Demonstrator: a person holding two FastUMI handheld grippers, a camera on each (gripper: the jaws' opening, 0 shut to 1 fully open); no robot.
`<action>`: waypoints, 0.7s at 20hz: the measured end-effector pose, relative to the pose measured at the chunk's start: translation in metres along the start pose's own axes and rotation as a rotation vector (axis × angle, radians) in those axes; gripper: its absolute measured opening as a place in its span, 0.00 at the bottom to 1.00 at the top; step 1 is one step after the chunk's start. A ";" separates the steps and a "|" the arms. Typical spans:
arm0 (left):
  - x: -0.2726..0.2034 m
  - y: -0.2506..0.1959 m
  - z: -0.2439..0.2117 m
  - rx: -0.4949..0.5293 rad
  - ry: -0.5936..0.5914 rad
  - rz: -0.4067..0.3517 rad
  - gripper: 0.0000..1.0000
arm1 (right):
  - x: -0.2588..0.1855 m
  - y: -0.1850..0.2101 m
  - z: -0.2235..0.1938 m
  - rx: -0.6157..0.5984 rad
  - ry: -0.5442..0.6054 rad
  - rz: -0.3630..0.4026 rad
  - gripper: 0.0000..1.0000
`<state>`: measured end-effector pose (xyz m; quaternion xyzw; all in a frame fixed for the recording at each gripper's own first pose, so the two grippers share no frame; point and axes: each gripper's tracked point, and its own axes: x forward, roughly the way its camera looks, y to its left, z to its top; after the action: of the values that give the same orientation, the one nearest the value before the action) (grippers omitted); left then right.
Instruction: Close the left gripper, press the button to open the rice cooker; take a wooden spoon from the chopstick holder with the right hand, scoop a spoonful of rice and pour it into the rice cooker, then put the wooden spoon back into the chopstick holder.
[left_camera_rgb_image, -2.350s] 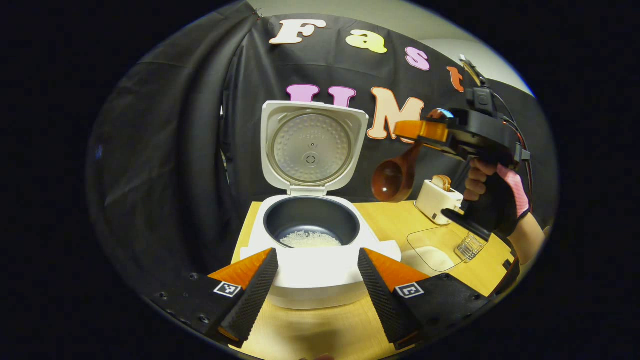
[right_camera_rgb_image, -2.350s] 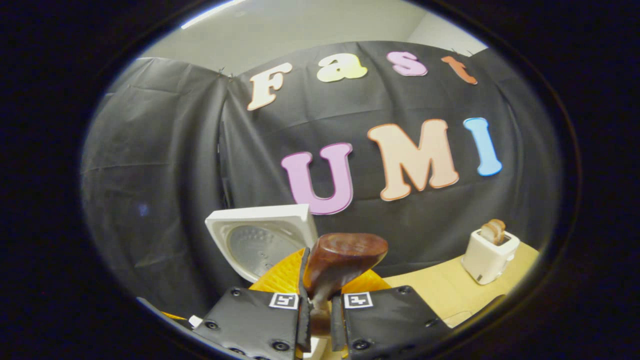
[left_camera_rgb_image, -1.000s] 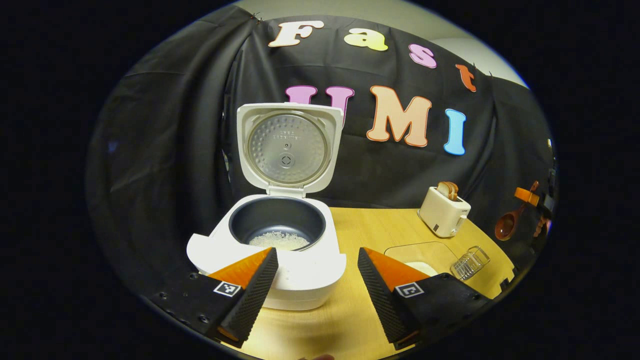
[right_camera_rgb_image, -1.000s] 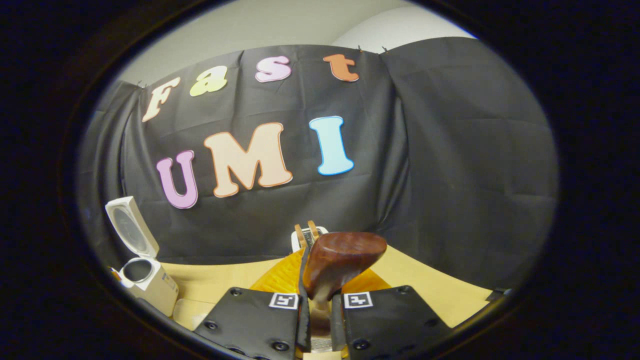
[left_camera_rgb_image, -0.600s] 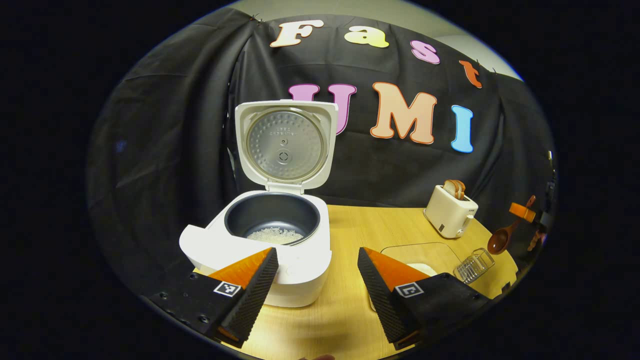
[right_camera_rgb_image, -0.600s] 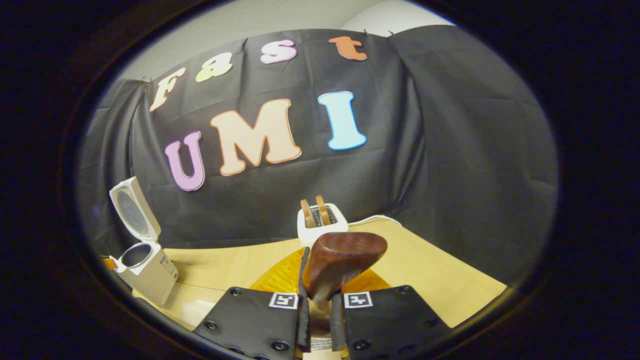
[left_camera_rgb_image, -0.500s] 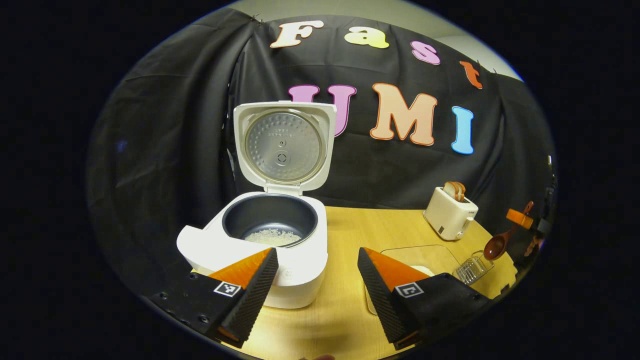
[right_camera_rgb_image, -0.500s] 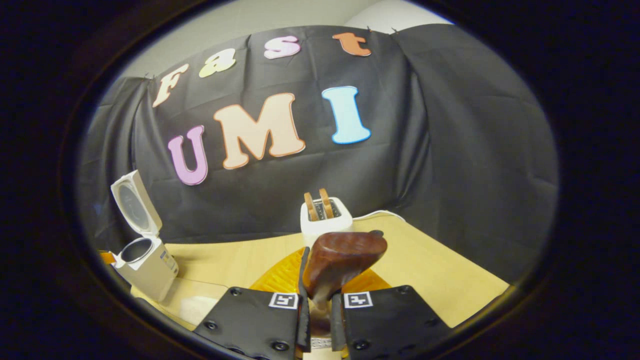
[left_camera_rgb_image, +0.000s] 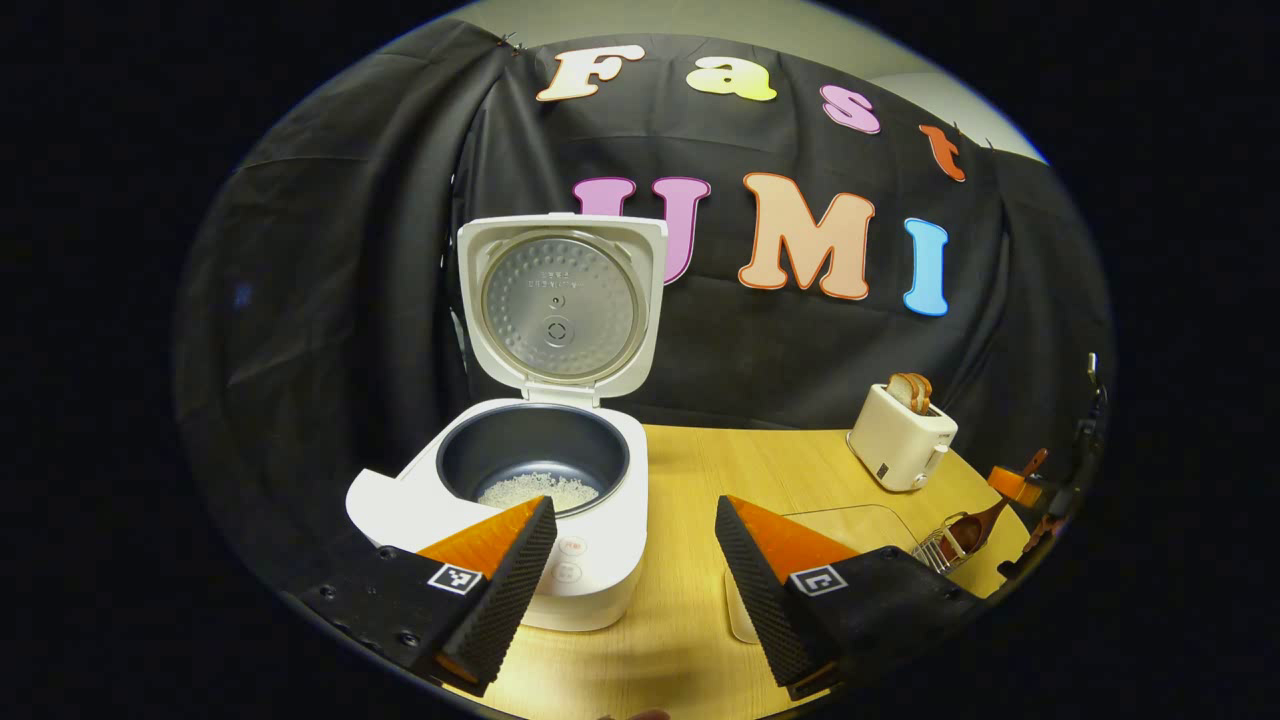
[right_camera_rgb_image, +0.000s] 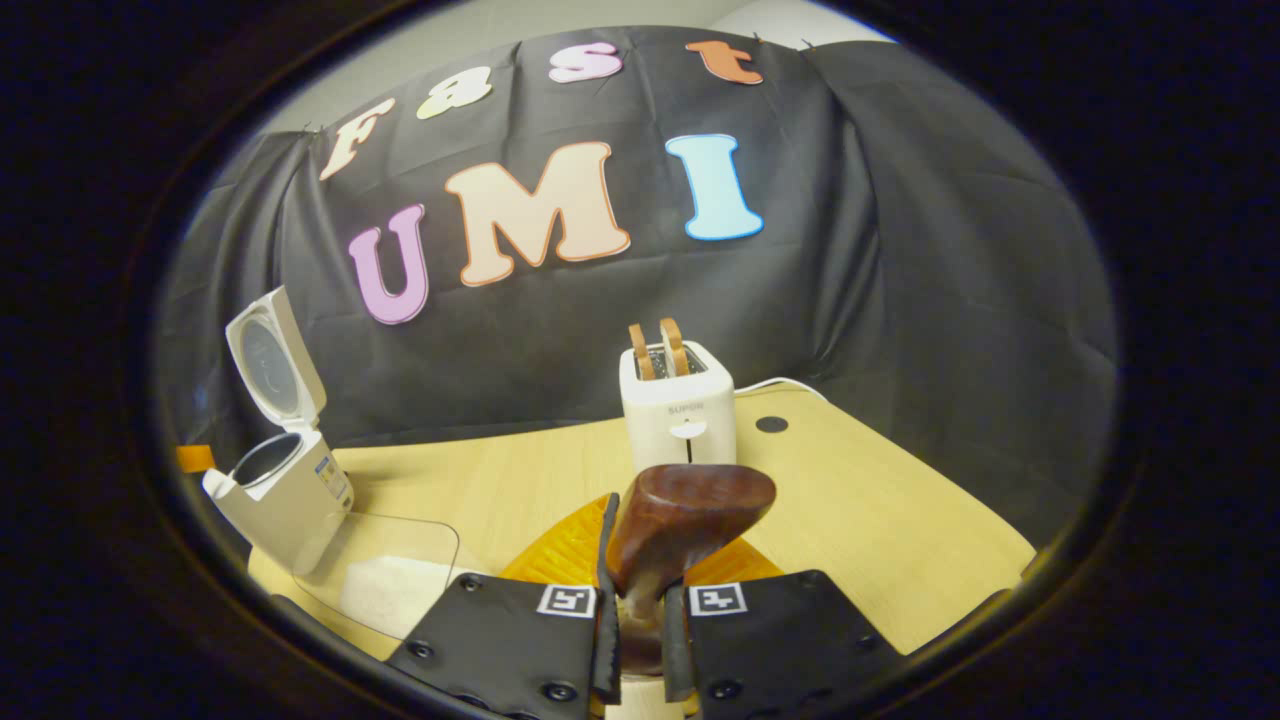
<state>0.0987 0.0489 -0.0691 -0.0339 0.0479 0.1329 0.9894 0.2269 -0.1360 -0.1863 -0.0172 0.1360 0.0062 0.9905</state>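
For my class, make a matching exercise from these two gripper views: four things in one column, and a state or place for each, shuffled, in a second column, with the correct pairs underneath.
Things
1. rice cooker
2. wooden spoon
3. toaster
4. left gripper

States or places
A. fingers spread apart, holding nothing
B. two slices of bread standing in its slots
C. lid up, some rice in the pot
D. clamped between the right gripper's fingers

Pairs: 1-C, 2-D, 3-B, 4-A
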 end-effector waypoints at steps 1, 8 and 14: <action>0.000 0.002 0.001 -0.002 0.000 0.000 0.95 | -0.001 -0.001 -0.004 0.006 0.006 0.001 0.18; 0.001 0.014 0.013 -0.002 -0.009 0.004 0.95 | -0.002 0.000 -0.026 0.079 0.065 -0.014 0.27; 0.002 0.016 0.045 -0.011 -0.059 -0.013 0.95 | -0.018 -0.013 -0.010 0.129 0.037 -0.045 0.66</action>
<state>0.1003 0.0686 -0.0255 -0.0359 0.0177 0.1277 0.9910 0.2074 -0.1498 -0.1904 0.0437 0.1540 -0.0251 0.9868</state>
